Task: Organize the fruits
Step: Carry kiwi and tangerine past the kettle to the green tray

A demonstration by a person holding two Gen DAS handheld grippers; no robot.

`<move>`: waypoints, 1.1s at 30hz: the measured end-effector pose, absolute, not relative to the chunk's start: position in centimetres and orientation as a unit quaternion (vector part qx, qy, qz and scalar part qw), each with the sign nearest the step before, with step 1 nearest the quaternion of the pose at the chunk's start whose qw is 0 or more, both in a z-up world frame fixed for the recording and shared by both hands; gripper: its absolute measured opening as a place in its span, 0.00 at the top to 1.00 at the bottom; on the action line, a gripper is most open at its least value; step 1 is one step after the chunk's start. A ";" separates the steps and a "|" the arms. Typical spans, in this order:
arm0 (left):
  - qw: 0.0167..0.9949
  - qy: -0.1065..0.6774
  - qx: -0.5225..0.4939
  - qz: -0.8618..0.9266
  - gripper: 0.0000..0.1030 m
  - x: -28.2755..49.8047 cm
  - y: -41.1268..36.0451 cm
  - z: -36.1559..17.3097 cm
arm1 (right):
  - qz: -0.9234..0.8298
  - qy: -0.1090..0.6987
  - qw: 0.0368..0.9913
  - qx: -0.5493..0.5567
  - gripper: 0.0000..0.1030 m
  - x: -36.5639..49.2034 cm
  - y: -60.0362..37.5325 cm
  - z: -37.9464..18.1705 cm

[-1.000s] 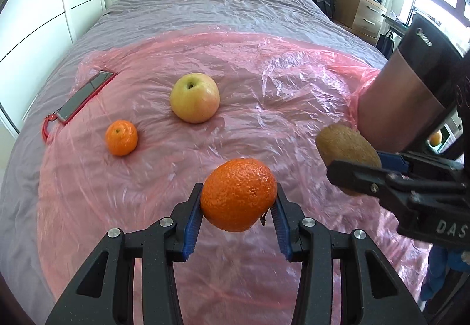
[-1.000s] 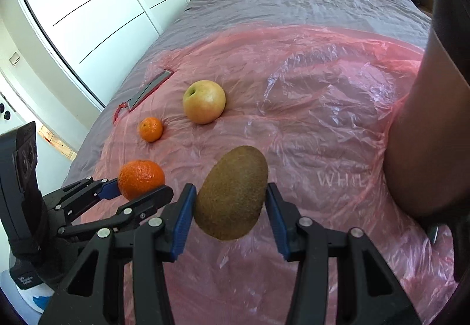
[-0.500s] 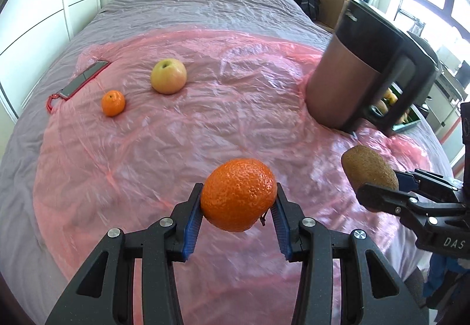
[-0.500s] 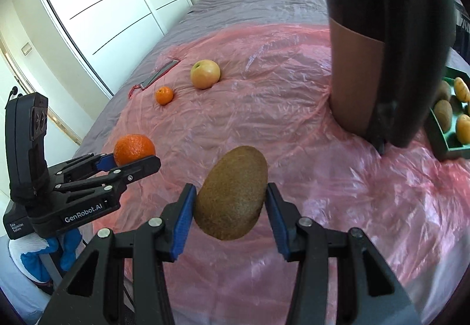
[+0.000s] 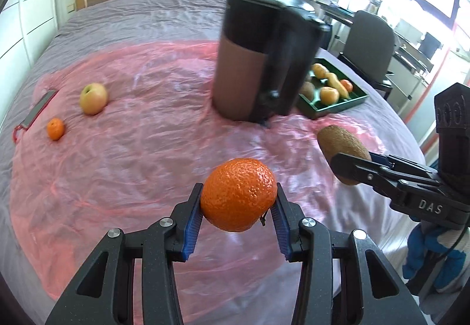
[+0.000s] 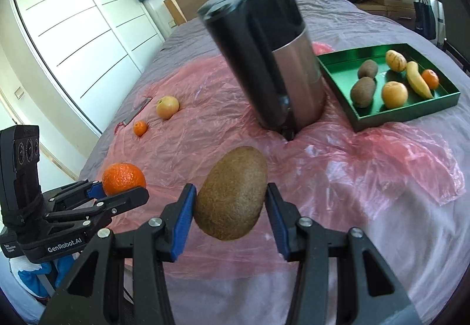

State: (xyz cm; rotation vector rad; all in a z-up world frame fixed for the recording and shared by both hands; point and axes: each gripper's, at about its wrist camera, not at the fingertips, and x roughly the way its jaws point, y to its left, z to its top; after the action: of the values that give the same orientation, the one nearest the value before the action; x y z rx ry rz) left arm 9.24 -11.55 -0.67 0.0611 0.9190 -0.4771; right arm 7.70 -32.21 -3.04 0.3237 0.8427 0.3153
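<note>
My left gripper is shut on a large orange, held above the pink plastic sheet. My right gripper is shut on a brown kiwi; in the left wrist view that kiwi hangs to the right. The orange and left gripper show at the lower left of the right wrist view. A green tray at the right holds several fruits: kiwis, a banana, round yellow and orange ones. An apple and a small mandarin lie on the sheet at the far left.
A tall black and copper kettle stands on the bed between the sheet and the green tray. A flat grey object with a red loop lies by the sheet's left edge. A chair and desk stand beyond the bed's right side.
Both grippers have swung right with their fruits still held. The kettle and green tray have come fully into view, while the apple and mandarin have slid off to the left and look smaller.
</note>
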 end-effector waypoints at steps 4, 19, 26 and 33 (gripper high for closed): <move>0.863 0.434 0.049 -0.254 0.62 8.8 -15.7 0.1 | 0.128 0.392 0.895 0.172 0.36 6.8 -36.2 -2.9; 0.833 0.430 0.081 -0.339 0.62 12.4 -31.8 1.2 | 0.047 0.346 0.913 0.210 0.36 8.4 -50.1 -2.7; 0.831 0.433 0.090 -0.338 0.62 17.0 -36.6 0.3 | 0.036 0.335 0.915 0.221 0.36 12.3 -54.1 -3.8; 0.836 0.439 0.092 -0.315 0.62 21.9 -39.9 -1.6 | 0.030 0.333 0.918 0.214 0.36 17.3 -56.6 -4.8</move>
State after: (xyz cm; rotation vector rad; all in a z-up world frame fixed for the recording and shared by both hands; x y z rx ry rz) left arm 21.89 -39.87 -1.63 0.1949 0.9301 -0.6658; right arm 17.33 -56.59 -4.76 0.4394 0.6839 0.0608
